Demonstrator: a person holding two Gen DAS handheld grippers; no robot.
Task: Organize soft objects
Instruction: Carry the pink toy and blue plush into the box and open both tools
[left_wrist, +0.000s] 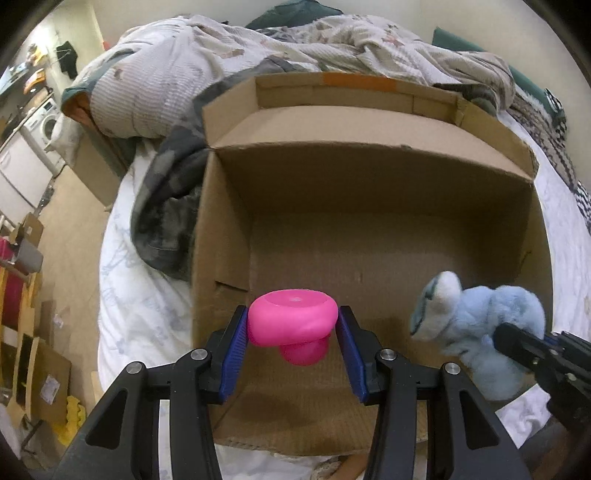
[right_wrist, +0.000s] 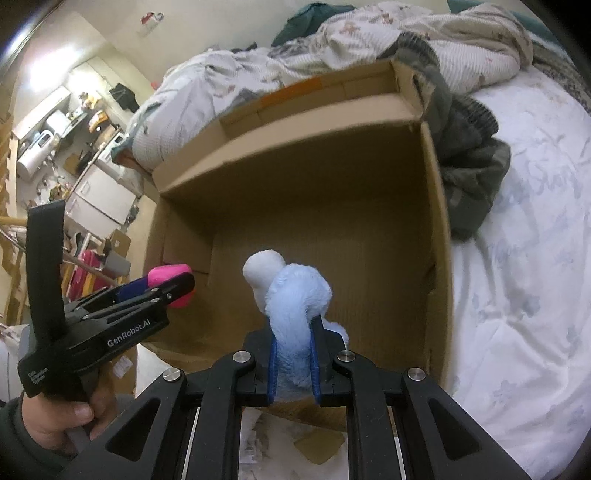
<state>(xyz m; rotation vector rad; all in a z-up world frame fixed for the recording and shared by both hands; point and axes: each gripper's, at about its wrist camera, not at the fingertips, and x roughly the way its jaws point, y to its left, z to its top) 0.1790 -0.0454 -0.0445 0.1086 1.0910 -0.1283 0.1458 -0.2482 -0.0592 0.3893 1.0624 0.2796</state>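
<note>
A bed (left_wrist: 155, 314) with a white printed sheet fills the scene, a rumpled quilt (left_wrist: 177, 74) and a dark grey blanket (left_wrist: 166, 206) heaped at its far side. On the sheet sits a big cardboard box (left_wrist: 369, 177), open on top, nothing visible on its floor, its flaps standing up at the back.

The left gripper (left_wrist: 292, 328) hangs over the near left part of the box, its fingers partly closed on a pink squishy toy (left_wrist: 291, 321) shaped like a mushroom. The cap is squeezed between the blue pads (left_wrist: 236, 347) and faces up and away; the stubby stem points down towards the box floor, so its short axis runs roughly vertical.

The right gripper (right_wrist: 293, 354) is closed almost fully on a light blue plush toy (right_wrist: 295, 306), pinching a narrow part low on its body. The plush stands up out of the jaws, long axis running away from the gripper, its white end (right_wrist: 264, 273) leaning left and forward over the box.

Judged from here, the pink toy could squirt out sideways, since the pads press on a rounded, yielding cap. The plush is held by loose fur and stuffing, so it could sag or slip. Both toys sit near the front wall, so an early release may land one on the edge or the sheet.
</note>
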